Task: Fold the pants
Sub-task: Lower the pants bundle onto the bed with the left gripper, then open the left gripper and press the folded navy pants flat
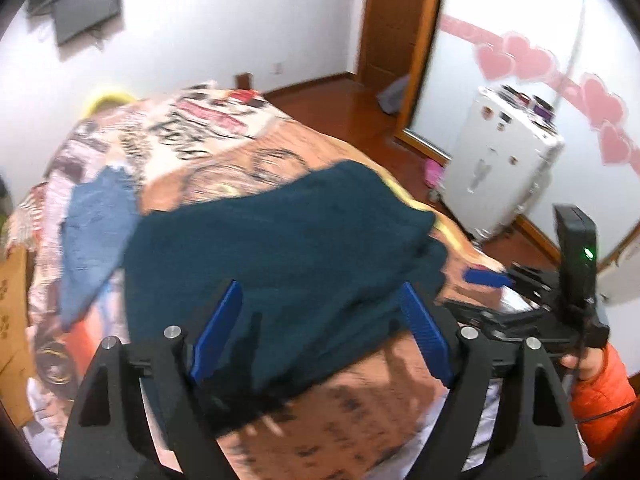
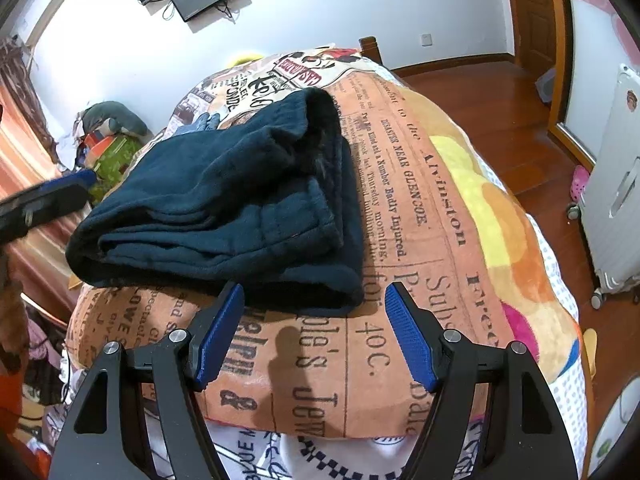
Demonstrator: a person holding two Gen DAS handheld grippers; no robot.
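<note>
Left tongs [image 1: 320, 320], right tongs [image 2: 316, 328] empty; pants [image 2: 224, 208] folded.

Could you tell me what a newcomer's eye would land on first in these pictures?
Probably the dark teal pants, folded into a thick bundle in the middle of the newspaper-print blanket. Next, the blue-padded right tool, open just short of the bundle's near edge, and the white suitcase by the wall.

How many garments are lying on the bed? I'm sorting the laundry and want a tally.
2: the folded dark teal pants lie in a stack mid-bed; a blue denim garment lies beyond them, near the far edge. More may be hidden.
</note>
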